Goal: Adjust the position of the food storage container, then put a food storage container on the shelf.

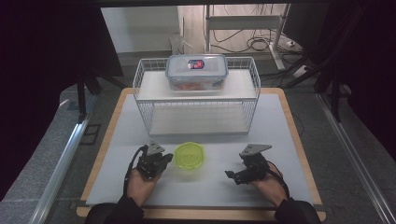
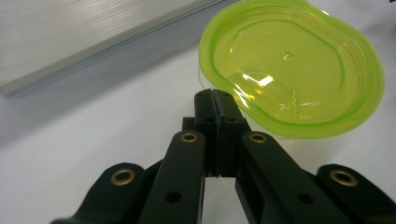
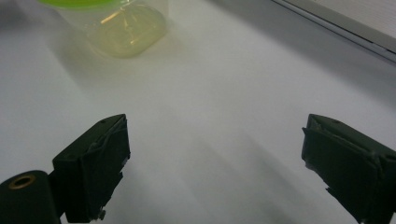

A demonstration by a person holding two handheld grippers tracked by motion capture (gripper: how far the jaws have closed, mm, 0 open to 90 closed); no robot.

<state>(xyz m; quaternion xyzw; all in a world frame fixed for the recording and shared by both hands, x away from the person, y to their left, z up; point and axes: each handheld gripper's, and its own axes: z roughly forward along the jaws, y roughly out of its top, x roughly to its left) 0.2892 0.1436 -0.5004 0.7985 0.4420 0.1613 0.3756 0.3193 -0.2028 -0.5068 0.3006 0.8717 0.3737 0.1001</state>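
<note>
On table (image 1: 280,126): one green-lidded cup (image 1: 189,155), one wire rack (image 1: 196,95), one clear lidded box (image 1: 196,71) atop rack. Cup between both grippers, just beside left gripper (image 1: 164,161), jaws pressed together, empty, tips near lid rim. Right gripper (image 1: 232,176) apart from cup, jaws wide, empty.

Wooden-edged table (image 1: 299,140) topped by a white mat (image 1: 275,126). On the mat: a white wire rack (image 1: 196,109) toward the far edge, a green-lidded clear container (image 1: 189,156) near the front.
</note>
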